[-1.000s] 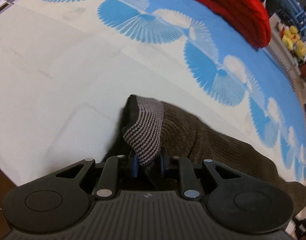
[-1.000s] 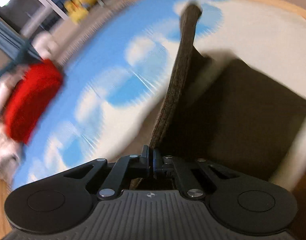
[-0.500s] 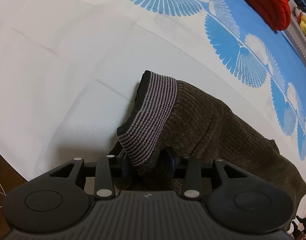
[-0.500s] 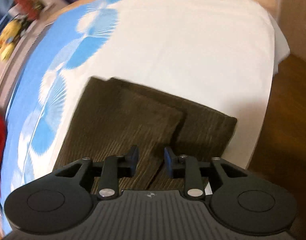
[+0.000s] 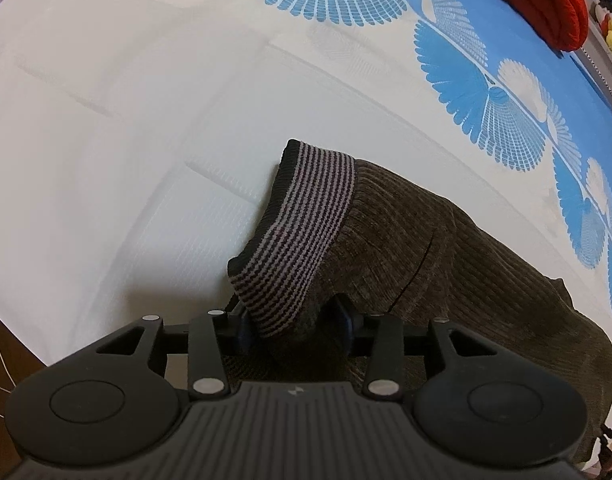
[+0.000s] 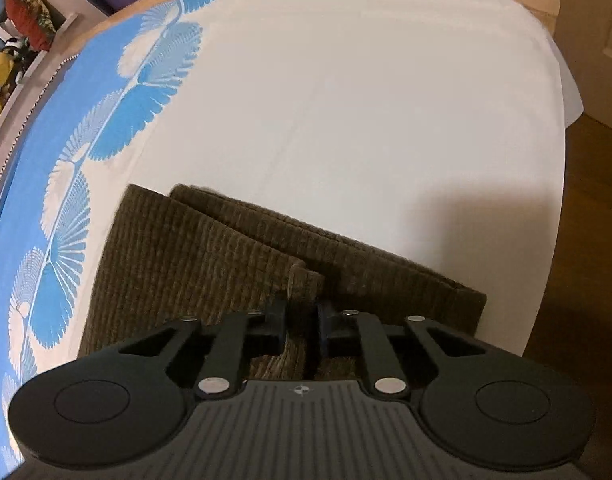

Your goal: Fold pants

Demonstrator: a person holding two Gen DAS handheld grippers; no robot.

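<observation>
- Fingers of my left gripper point(image 5: 293, 326) are spread apart with the striped waistband point(image 5: 301, 232) lying loose between them, so I judge they are letting go.
- My right gripper point(image 6: 299, 326) is a little open around a corner of the pants point(image 6: 193, 256); I cannot tell if it pinches.
- The pants lie folded flat on the bed sheet point(image 6: 366, 112), near its edge, to make a neat stack.
- Their long side runs from the waistband toward the far blue pattern point(image 5: 502, 92).
</observation>
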